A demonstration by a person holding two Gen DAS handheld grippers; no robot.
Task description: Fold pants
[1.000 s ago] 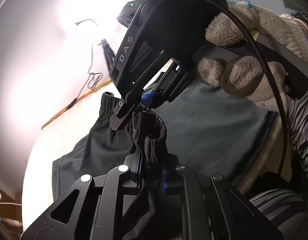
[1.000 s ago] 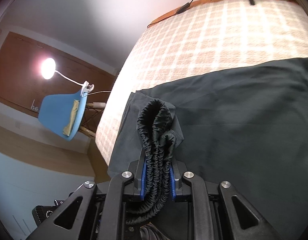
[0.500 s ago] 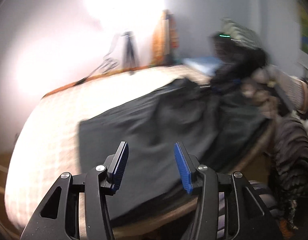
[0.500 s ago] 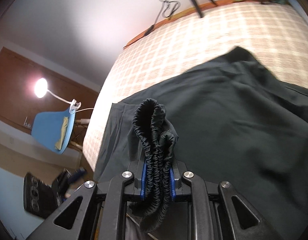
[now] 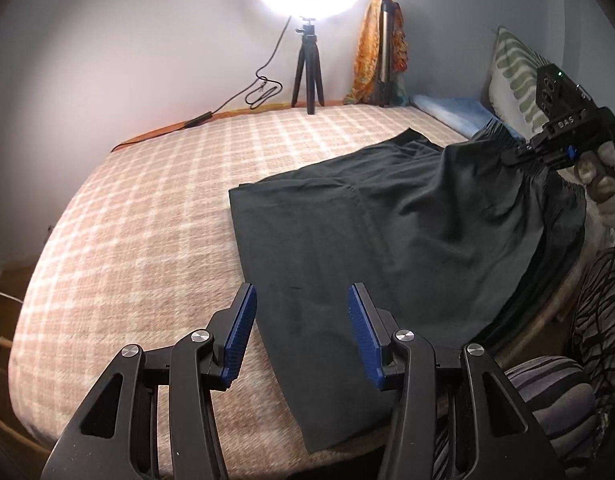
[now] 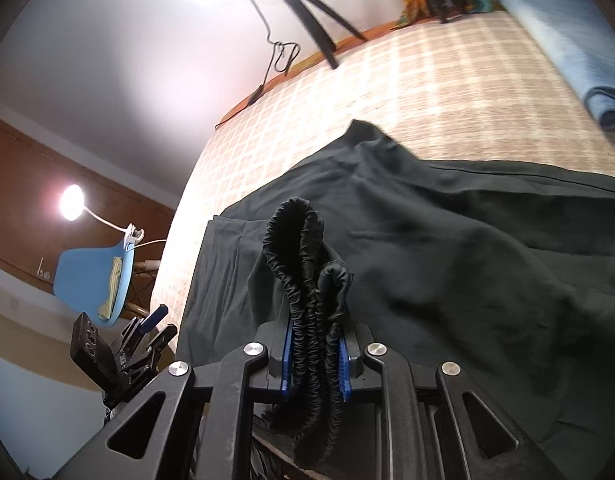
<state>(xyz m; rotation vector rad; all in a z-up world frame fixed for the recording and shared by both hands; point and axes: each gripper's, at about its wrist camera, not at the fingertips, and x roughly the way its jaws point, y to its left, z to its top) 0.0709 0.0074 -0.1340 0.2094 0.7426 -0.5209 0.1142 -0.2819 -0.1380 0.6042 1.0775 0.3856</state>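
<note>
Checked bedspread (image 5: pixel 147 208) covers the bed, far edge against the wall. Dark pants (image 5: pixel 387 232) lie spread over its near right part, legs flat, one hem at the near edge; waistband end lifted off the surface at right. Ring light on tripod (image 5: pixel 307 60) stands at the far edge. Folded blue towel (image 5: pixel 447 110) near the pillow. Right gripper (image 6: pixel 313 354): fingers clamped on the bunched elastic waistband (image 6: pixel 303 264), holding it up. Left gripper (image 5: pixel 301 328): fingers wide apart, holding nothing, above the near pant leg.
</note>
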